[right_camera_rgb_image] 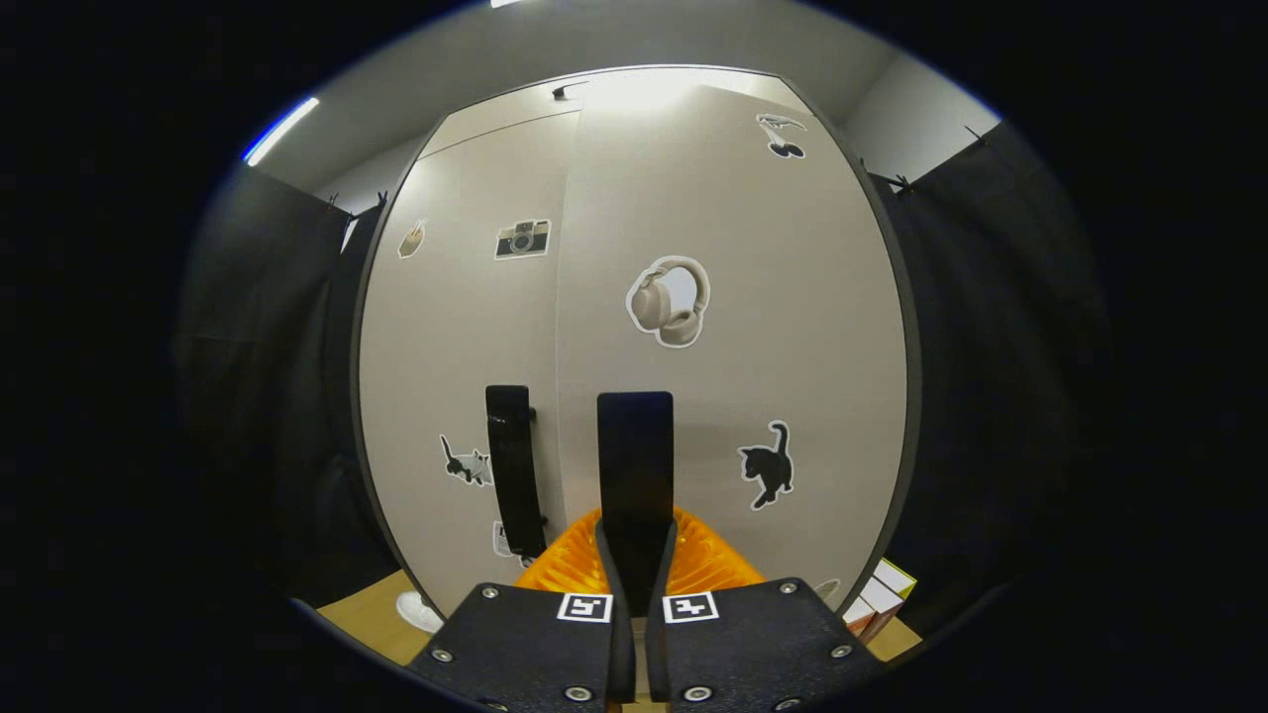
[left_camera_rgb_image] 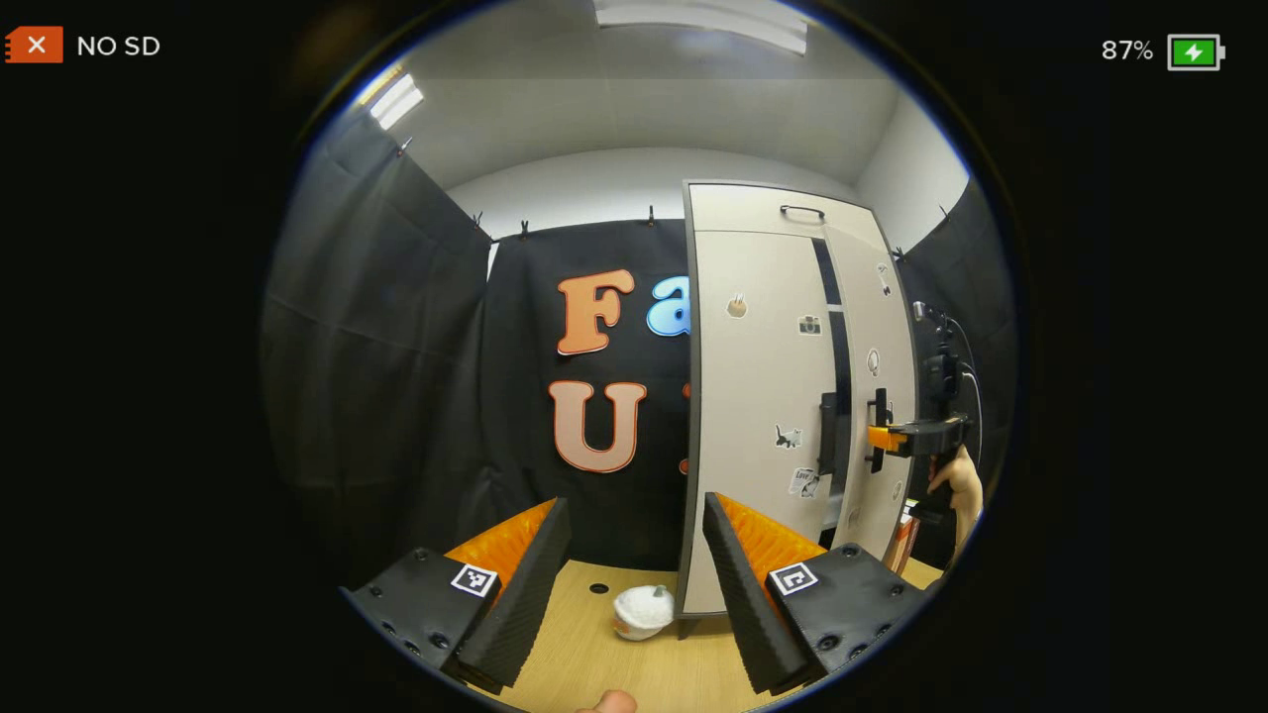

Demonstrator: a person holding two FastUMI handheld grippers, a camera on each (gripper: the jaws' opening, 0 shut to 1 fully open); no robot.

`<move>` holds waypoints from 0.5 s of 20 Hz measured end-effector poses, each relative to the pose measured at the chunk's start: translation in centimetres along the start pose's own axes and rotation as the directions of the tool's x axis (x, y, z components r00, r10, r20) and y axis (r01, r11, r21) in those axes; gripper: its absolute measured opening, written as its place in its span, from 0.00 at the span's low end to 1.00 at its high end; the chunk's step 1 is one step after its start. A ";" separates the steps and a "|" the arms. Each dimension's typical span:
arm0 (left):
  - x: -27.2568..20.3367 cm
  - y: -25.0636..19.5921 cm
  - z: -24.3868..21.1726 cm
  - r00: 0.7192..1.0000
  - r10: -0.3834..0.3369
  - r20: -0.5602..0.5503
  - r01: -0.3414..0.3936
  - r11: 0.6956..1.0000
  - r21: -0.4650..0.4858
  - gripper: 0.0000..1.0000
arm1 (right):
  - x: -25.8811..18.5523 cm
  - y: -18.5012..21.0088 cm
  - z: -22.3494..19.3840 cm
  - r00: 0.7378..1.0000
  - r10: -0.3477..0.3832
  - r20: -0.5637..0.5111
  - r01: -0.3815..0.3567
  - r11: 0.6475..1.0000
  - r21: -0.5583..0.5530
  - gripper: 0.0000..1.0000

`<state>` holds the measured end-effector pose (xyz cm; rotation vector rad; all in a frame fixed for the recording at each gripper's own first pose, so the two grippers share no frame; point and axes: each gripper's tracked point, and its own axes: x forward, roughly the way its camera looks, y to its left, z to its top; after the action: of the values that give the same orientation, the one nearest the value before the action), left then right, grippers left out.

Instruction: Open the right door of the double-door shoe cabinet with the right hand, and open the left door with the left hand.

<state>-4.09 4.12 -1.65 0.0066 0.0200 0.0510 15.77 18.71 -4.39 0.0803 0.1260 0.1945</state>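
The pale shoe cabinet [left_camera_rgb_image: 733,213] stands on a wooden table [left_camera_rgb_image: 584,654], with stickers on both doors. In the left gripper view its right door [left_camera_rgb_image: 877,317] is ajar, with a dark gap beside the left door [left_camera_rgb_image: 758,376]. My right gripper [left_camera_rgb_image: 897,438], held by a hand [left_camera_rgb_image: 959,485], clamps that door's black handle. In the right gripper view my right gripper [right_camera_rgb_image: 635,540] is shut on the right door's handle [right_camera_rgb_image: 635,456]. The left door's handle [right_camera_rgb_image: 513,465] hangs free beside it. My left gripper [left_camera_rgb_image: 634,584] is open, well short of the cabinet and left of its left door.
A white rounded object [left_camera_rgb_image: 642,611] lies on the table by the cabinet's left front corner. Small boxes [right_camera_rgb_image: 882,594] sit at the cabinet's right foot. Black cloth walls close in behind and on both sides.
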 end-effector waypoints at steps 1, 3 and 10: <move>-0.3 -0.4 0.2 1.000 -0.006 0.003 0.006 1.000 -0.001 0.82 | -0.5 -0.1 0.0 1.000 0.006 0.001 -0.006 1.000 -0.002 0.05; -0.9 -1.1 0.4 1.000 -0.015 0.008 0.015 1.000 0.003 0.81 | -1.4 -0.4 0.1 1.000 0.015 0.004 -0.015 1.000 -0.008 0.04; -2.4 -4.2 0.7 0.998 -0.062 0.005 0.062 0.998 0.002 0.81 | -3.7 -1.6 0.4 1.000 0.023 0.013 -0.023 1.000 -0.015 0.04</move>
<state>-6.23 -0.17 -0.96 0.0084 0.0156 -0.0107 12.55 16.38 -3.73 0.0680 0.1105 0.2178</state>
